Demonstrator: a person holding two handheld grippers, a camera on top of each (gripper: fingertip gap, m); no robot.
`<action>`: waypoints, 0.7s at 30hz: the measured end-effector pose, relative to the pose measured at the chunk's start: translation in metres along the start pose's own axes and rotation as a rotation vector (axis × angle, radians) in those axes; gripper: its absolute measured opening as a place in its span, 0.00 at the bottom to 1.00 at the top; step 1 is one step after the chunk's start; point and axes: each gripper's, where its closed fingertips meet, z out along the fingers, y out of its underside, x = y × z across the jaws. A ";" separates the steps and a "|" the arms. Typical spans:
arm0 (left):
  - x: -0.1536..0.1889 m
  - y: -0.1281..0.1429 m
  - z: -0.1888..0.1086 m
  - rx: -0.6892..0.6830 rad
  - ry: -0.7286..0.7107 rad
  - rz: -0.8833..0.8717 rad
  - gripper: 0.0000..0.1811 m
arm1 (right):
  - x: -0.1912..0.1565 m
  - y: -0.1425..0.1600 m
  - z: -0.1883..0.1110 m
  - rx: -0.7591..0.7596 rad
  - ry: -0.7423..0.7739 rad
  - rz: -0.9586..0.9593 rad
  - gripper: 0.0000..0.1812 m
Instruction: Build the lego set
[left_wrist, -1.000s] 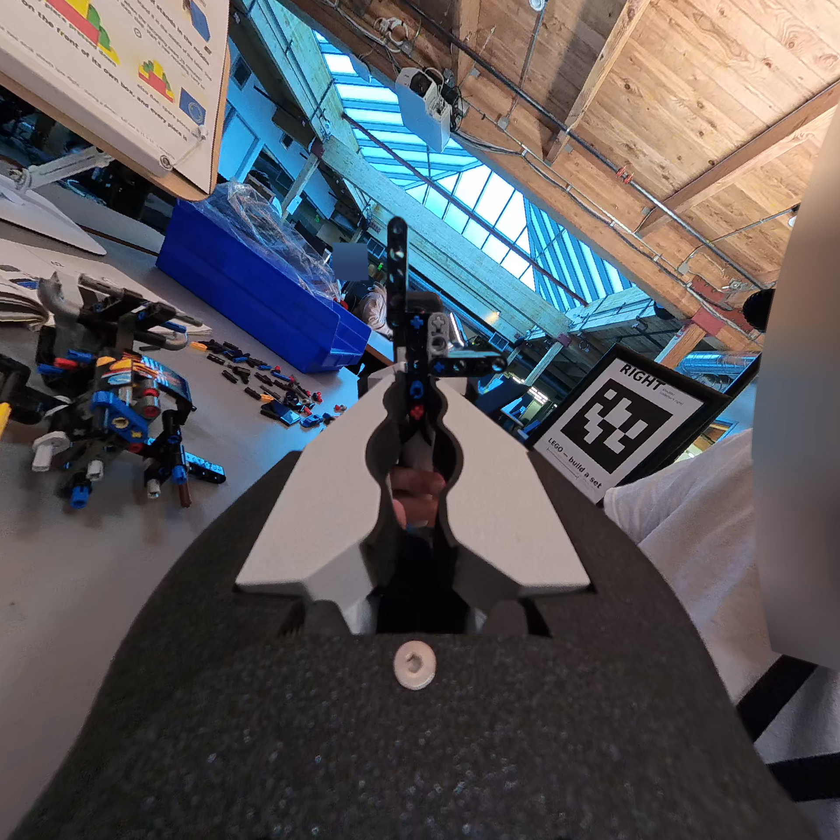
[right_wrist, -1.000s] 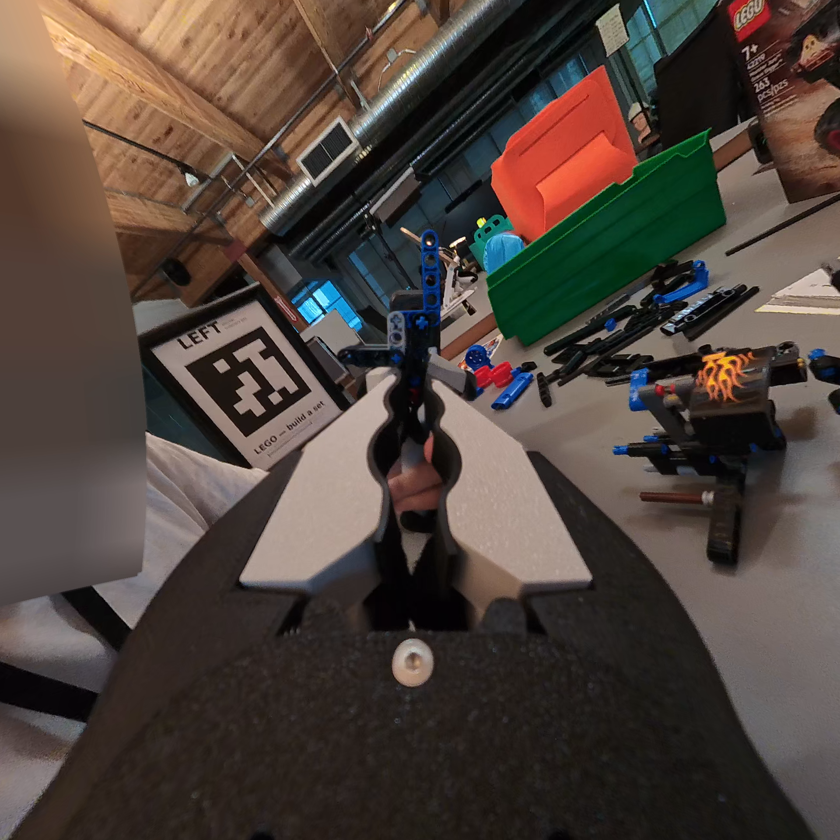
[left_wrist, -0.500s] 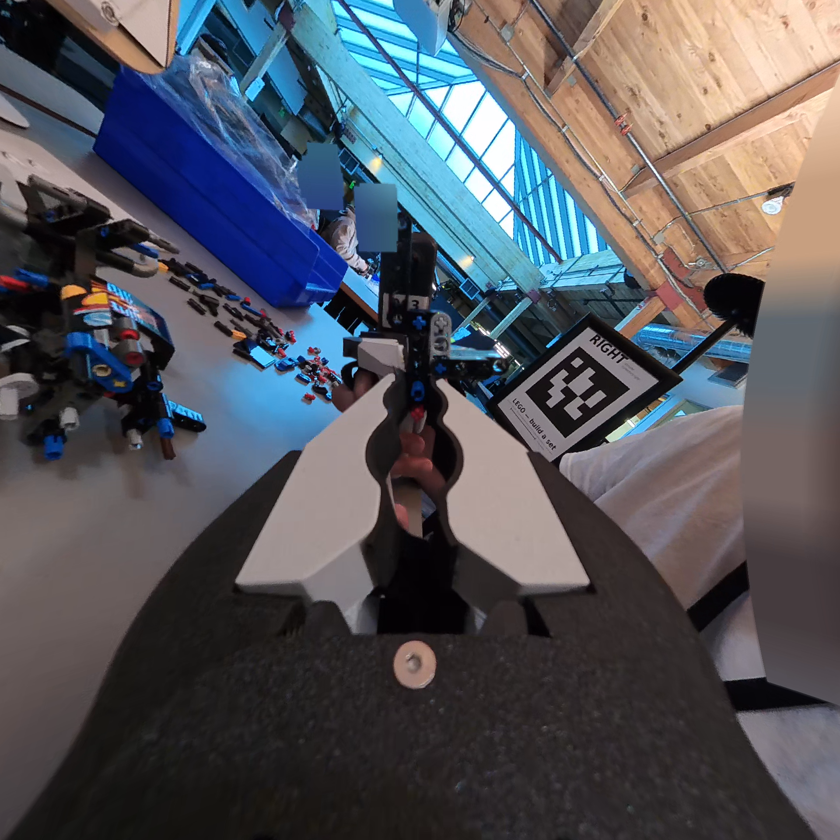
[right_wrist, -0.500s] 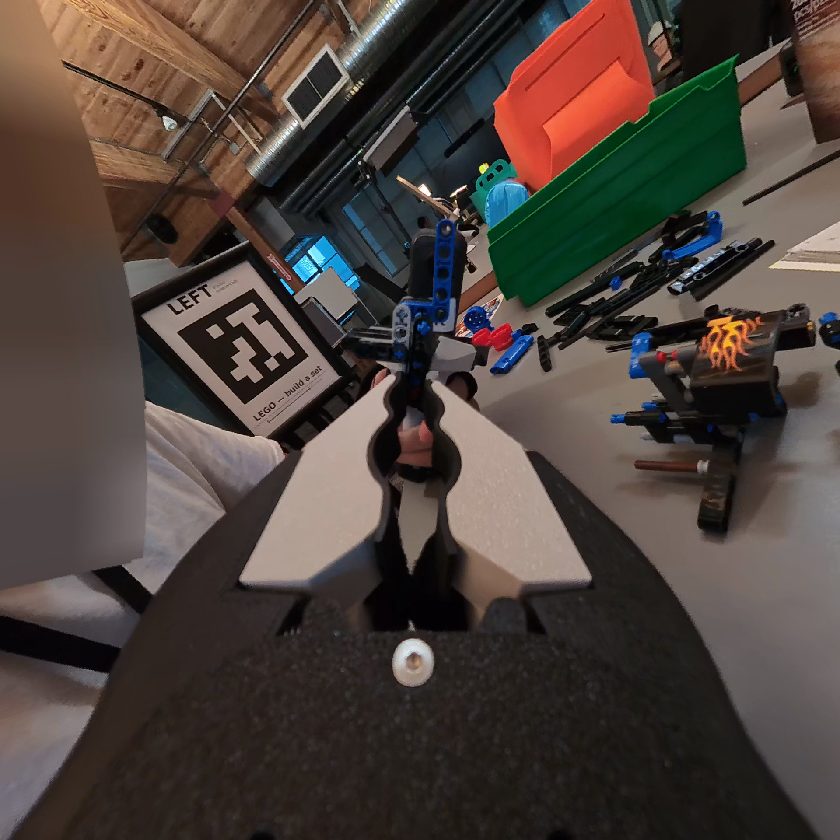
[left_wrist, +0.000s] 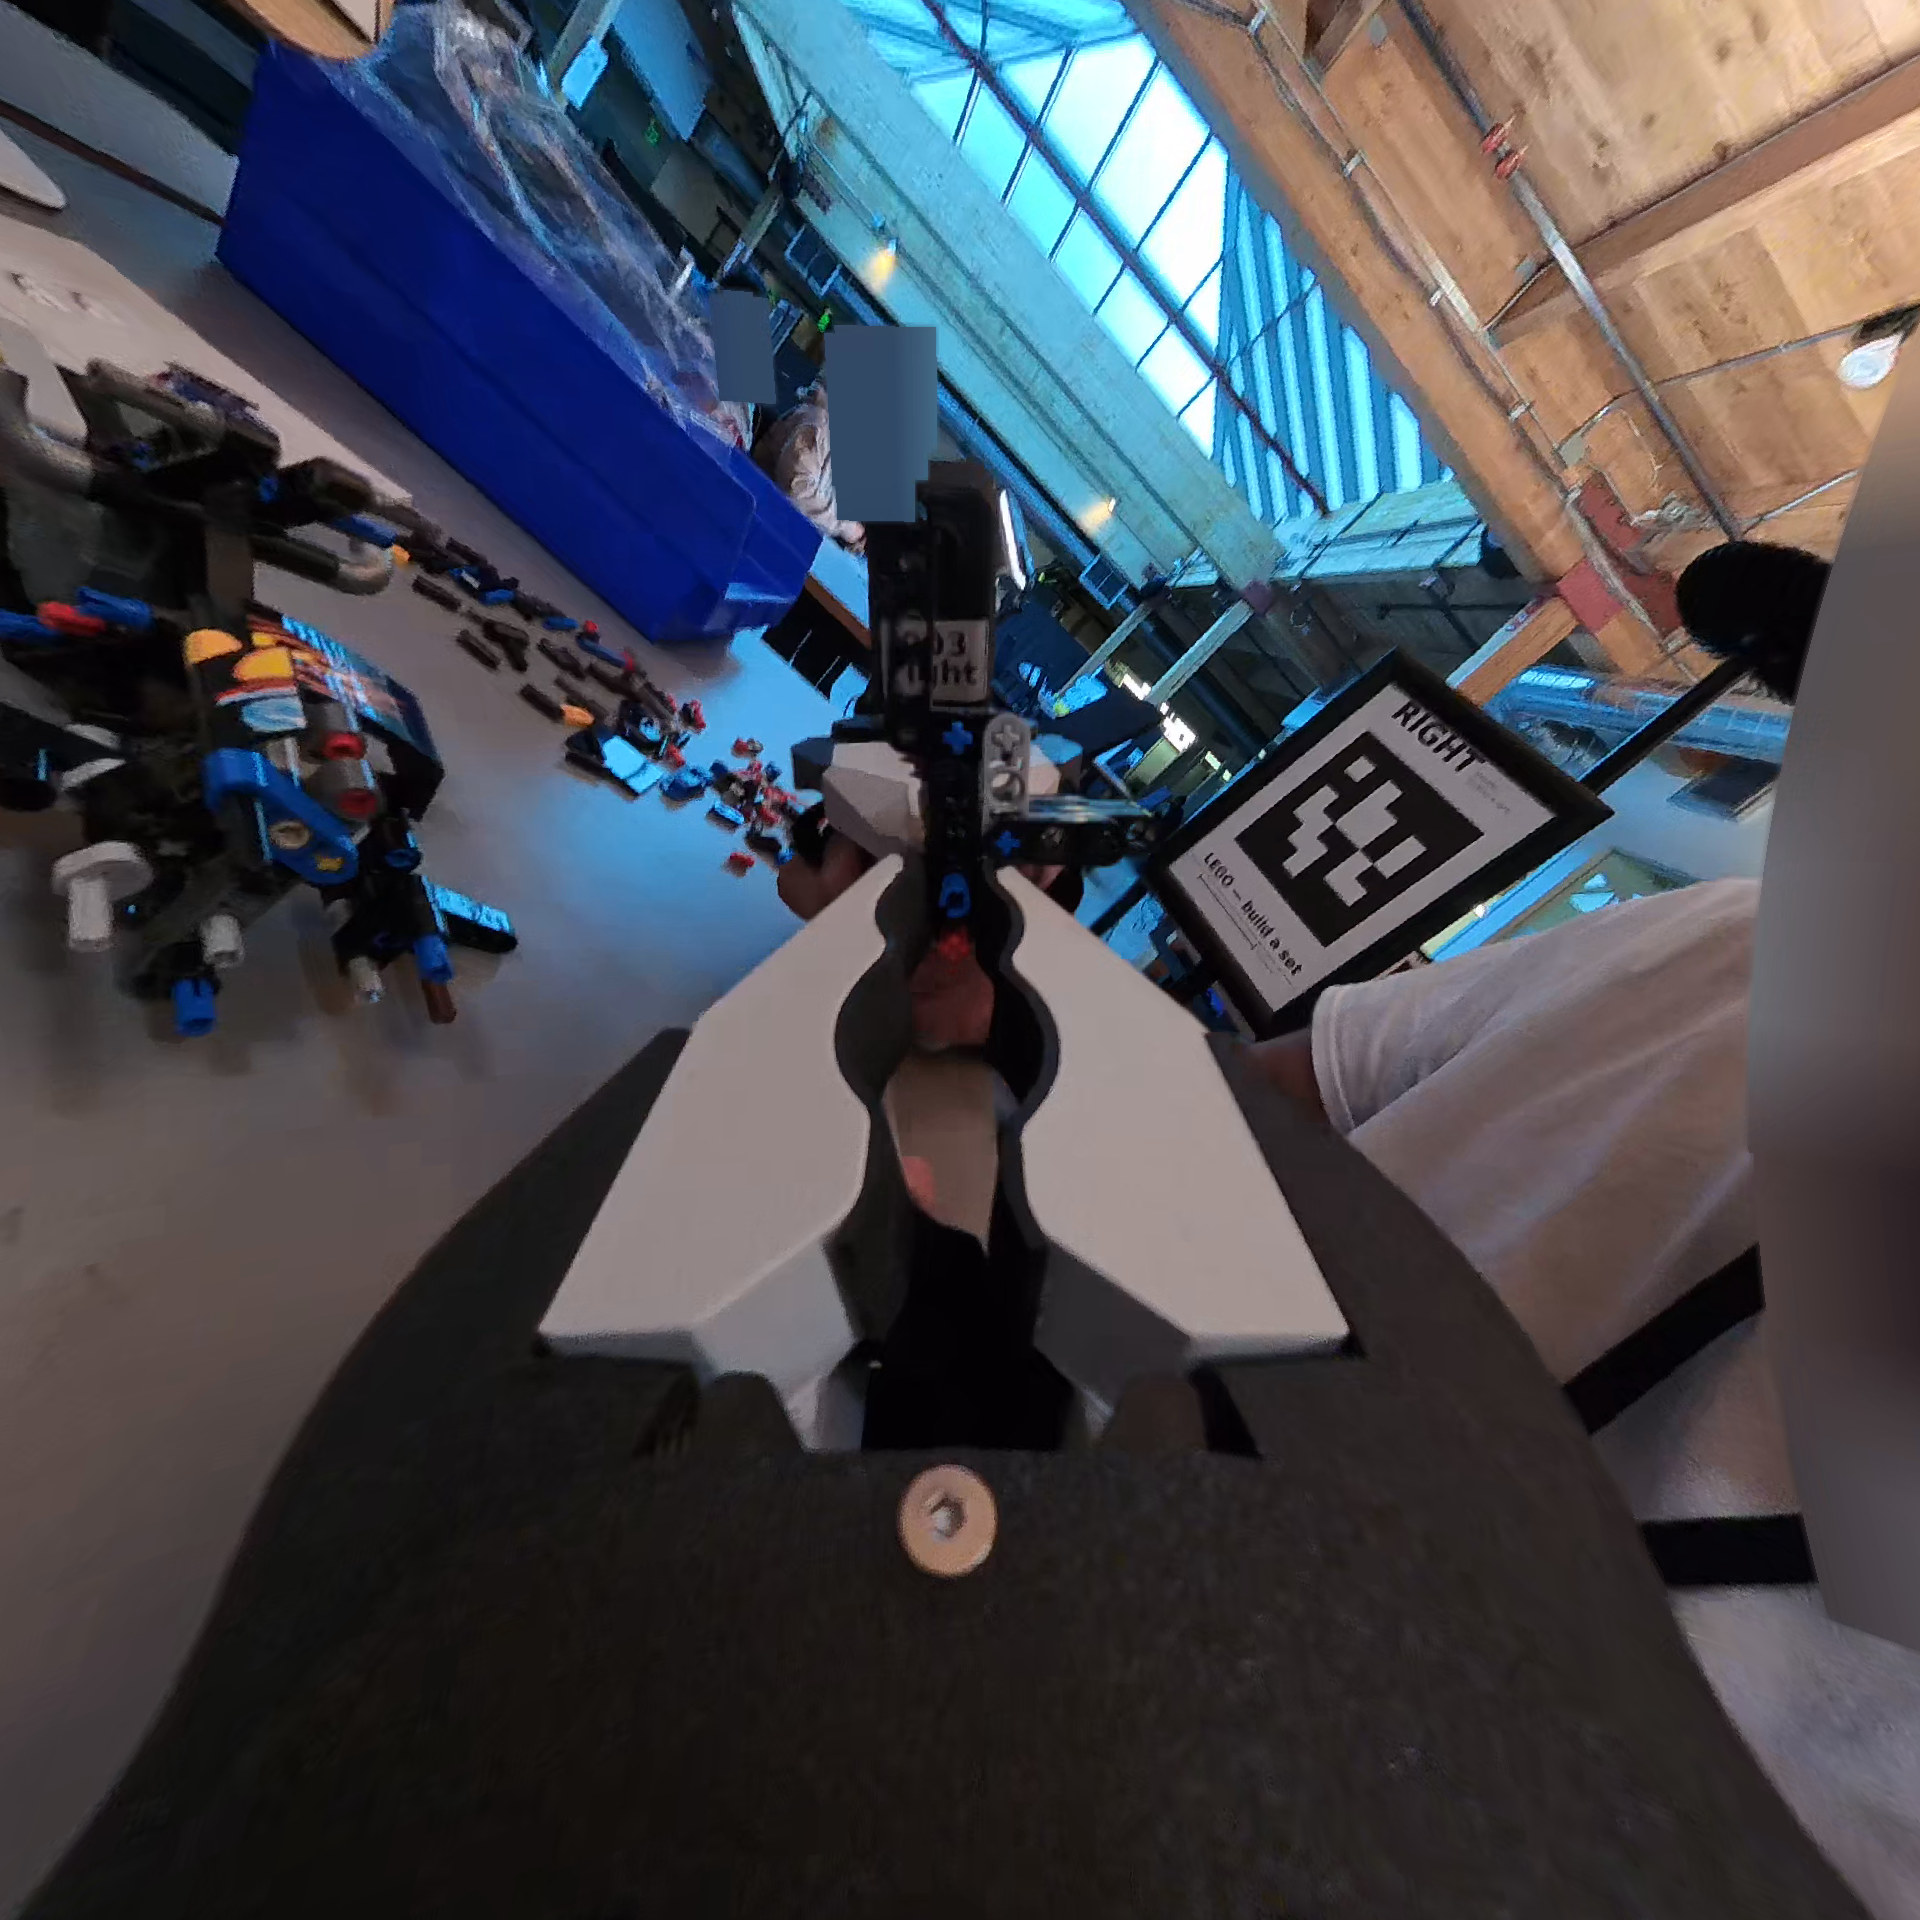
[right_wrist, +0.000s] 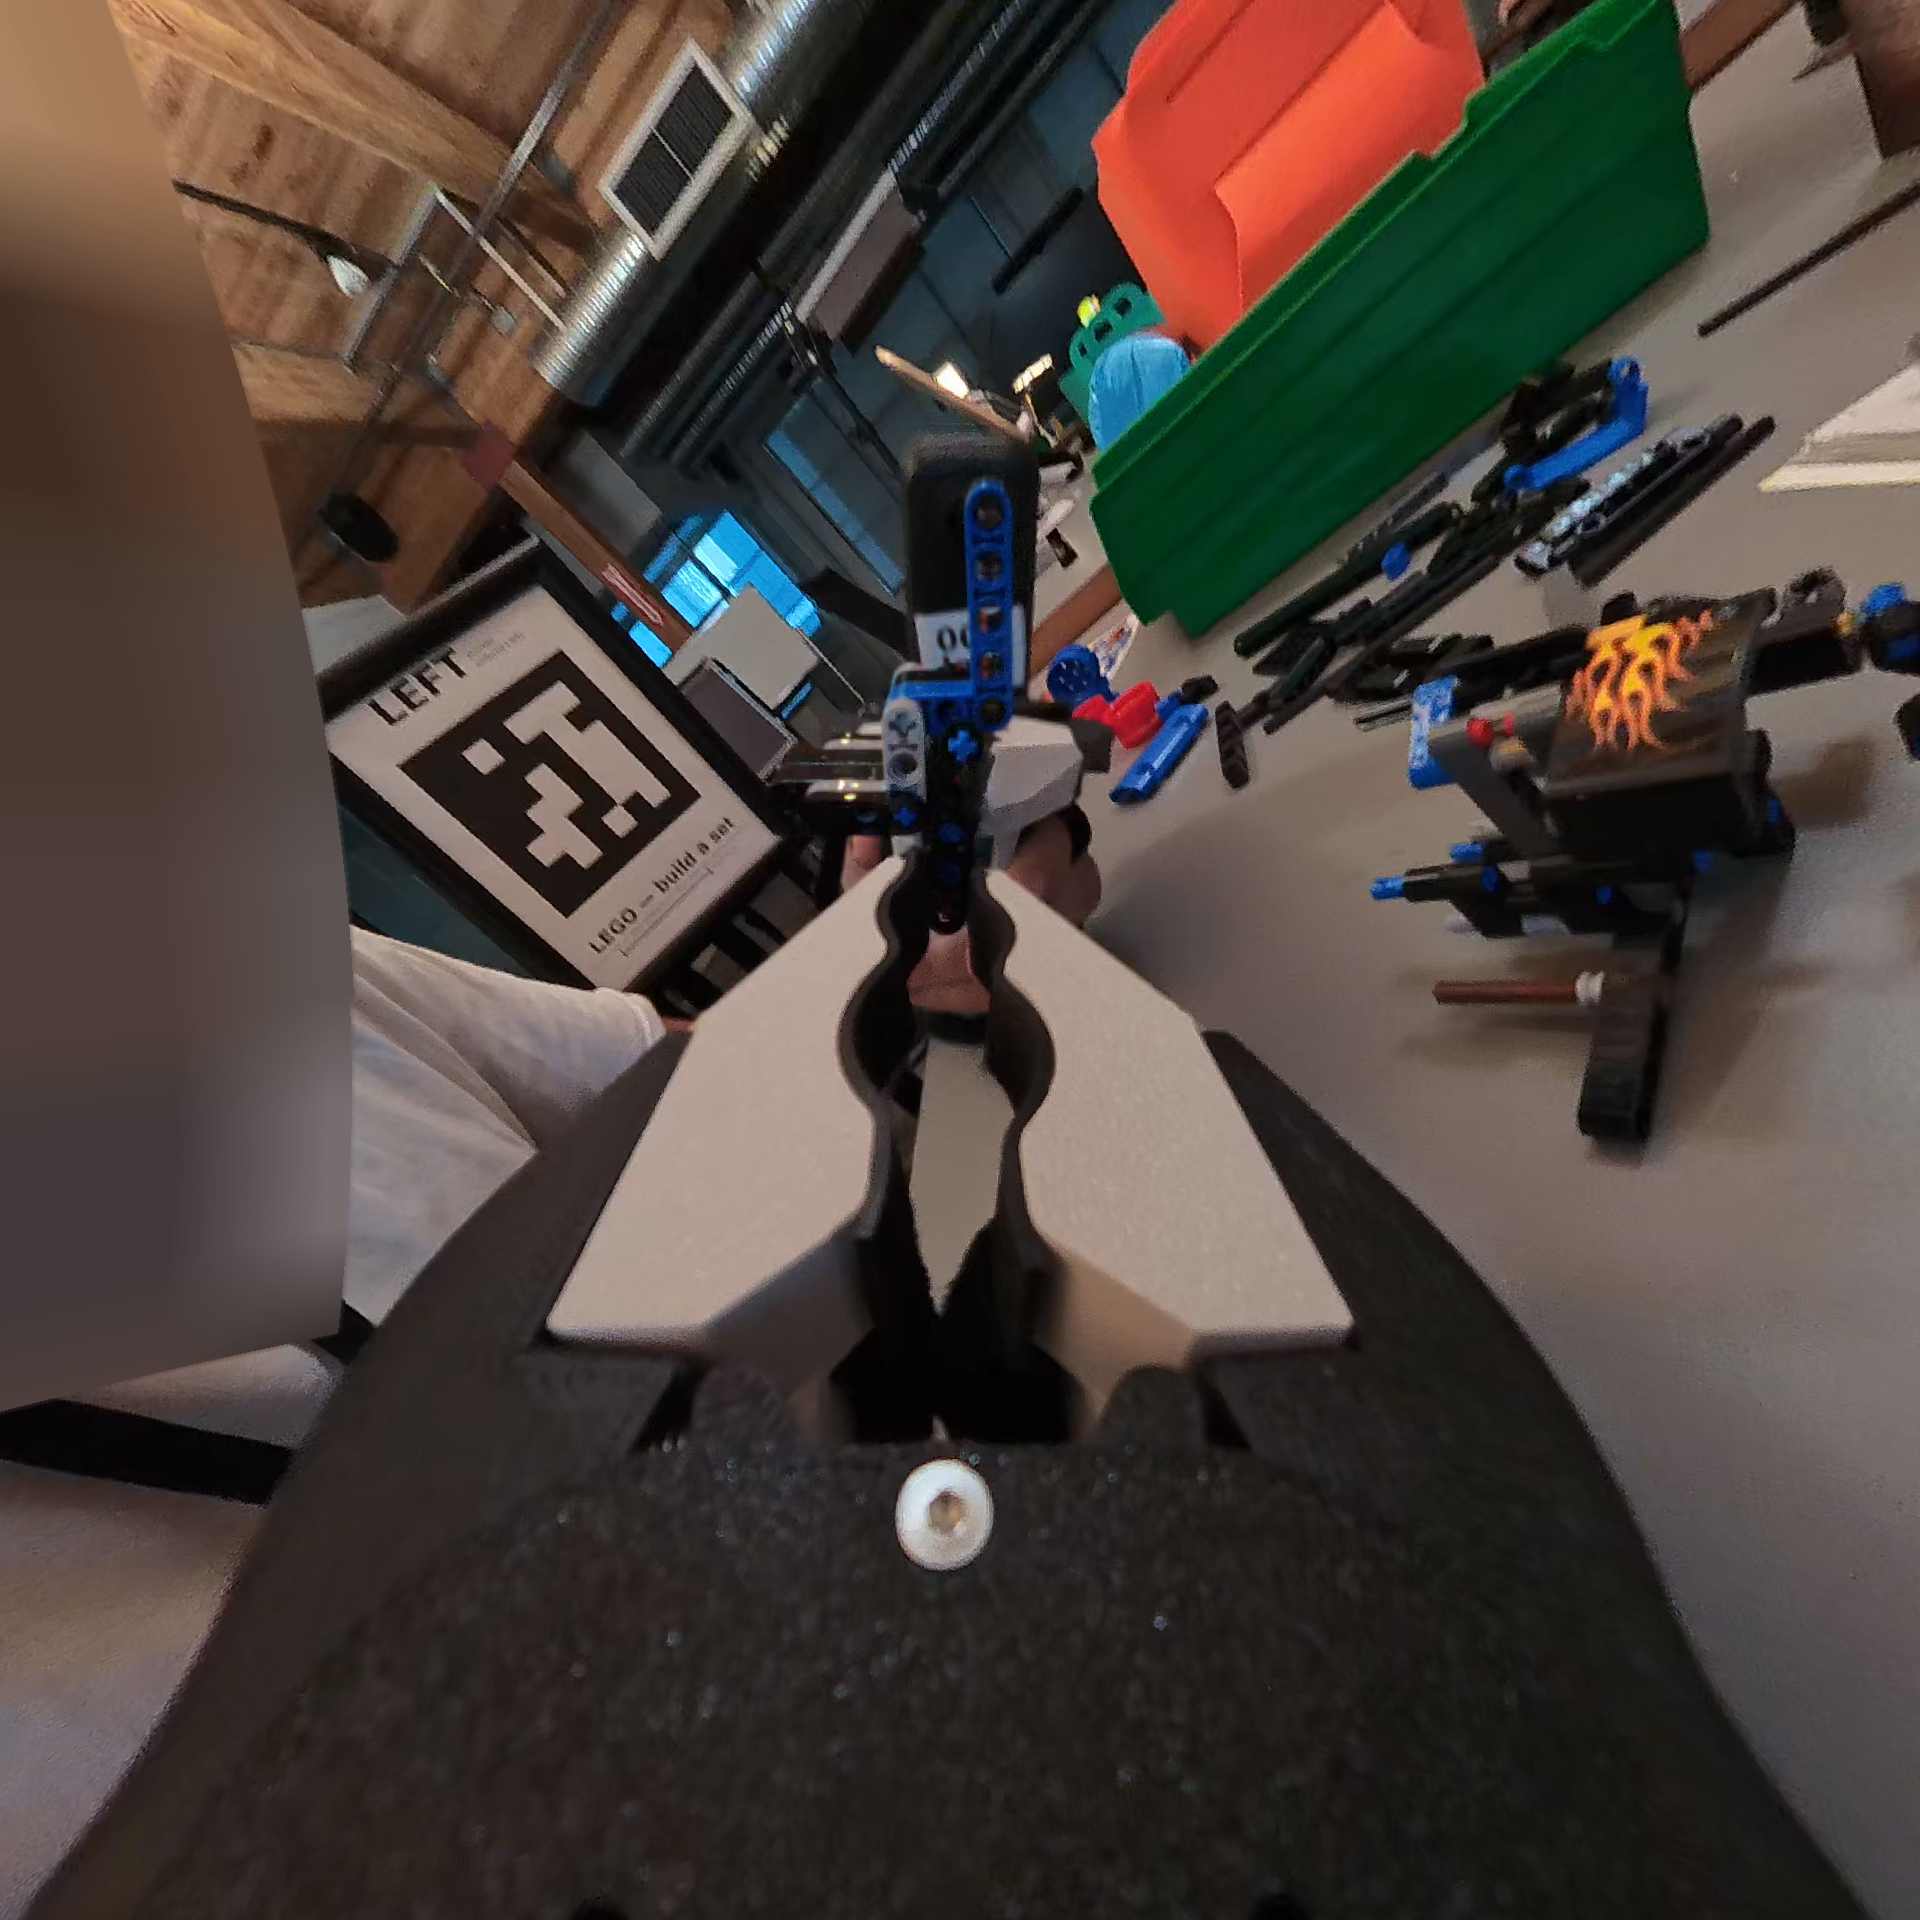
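Above the grey table (left_wrist: 260, 1143), both claws (left (left_wrist: 948, 894), right (right_wrist: 940, 883)) pinch one lego assembly (right_wrist: 951, 748) between them.

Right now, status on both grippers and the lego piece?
Left gripper and right gripper both shut on the small lego assembly, held above the table. Half-built model sits apart. Nothing in the way.

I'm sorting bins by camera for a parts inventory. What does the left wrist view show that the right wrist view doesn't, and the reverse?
Only the left wrist view shows the blue bin and the scatter of small red and blue pieces.

Only the right wrist view shows the green bin, the orange box and the flame-printed panel.

Both show the small beam assembly, gripped from opposite sides by the left gripper and right gripper, jaws closed on it.
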 end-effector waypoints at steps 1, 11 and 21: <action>0.000 -0.002 0.001 0.024 0.002 -0.007 0.03 | 0.000 -0.003 -0.001 0.018 0.001 -0.008 0.03; 0.006 -0.014 0.008 0.138 0.029 0.043 0.03 | -0.007 -0.018 -0.005 0.128 -0.043 0.007 0.03; 0.007 -0.014 0.008 0.139 0.031 0.054 0.03 | -0.010 -0.009 -0.004 0.054 -0.035 -0.059 0.03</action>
